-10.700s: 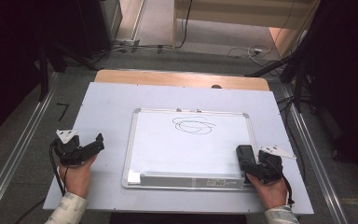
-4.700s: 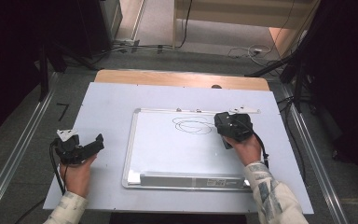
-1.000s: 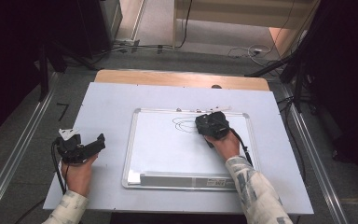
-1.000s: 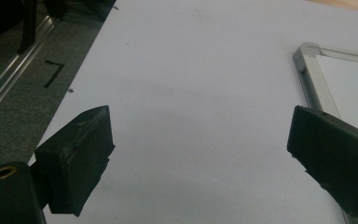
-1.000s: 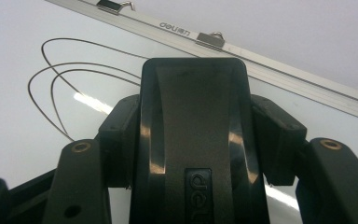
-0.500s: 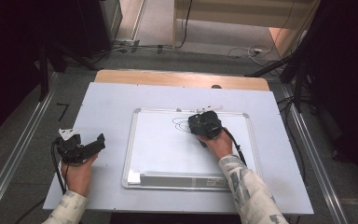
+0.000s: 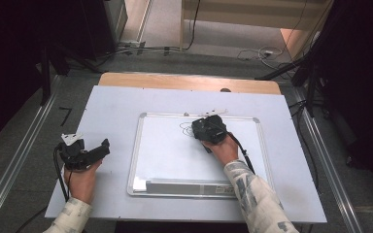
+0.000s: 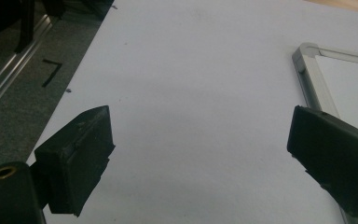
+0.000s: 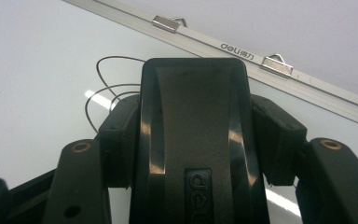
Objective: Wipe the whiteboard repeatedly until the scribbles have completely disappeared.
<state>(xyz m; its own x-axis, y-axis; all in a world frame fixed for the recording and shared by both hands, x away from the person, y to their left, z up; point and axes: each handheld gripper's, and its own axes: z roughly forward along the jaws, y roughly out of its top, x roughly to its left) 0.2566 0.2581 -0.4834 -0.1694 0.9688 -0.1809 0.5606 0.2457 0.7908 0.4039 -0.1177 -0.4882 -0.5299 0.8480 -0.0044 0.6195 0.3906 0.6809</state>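
While the right gripper (image 7: pixel 200 127) clamps a black eraser (image 9: pixel 193 140) between its jaws, the wiping work stands at an early stage, by my judgement; eraser: held flat-on toward the whiteboard (image 7: pixel 175 160), at the board's upper middle, just beside the black scribble (image 9: pixel 103 88); whether it touches the surface cannot be told; scribble: thin looping lines, visible to the left of the eraser in the right gripper view, apparently not yet wiped; remainder of board: white and unmarked; board itself: lying flat on the counter (image 7: pixel 111 104), metal frame, two hanger clips on the far edge; left gripper (image 8: pixel 200 154): jaws wide apart, holding nothing, resting over bare counter left of the board; left to do: erase the lines.
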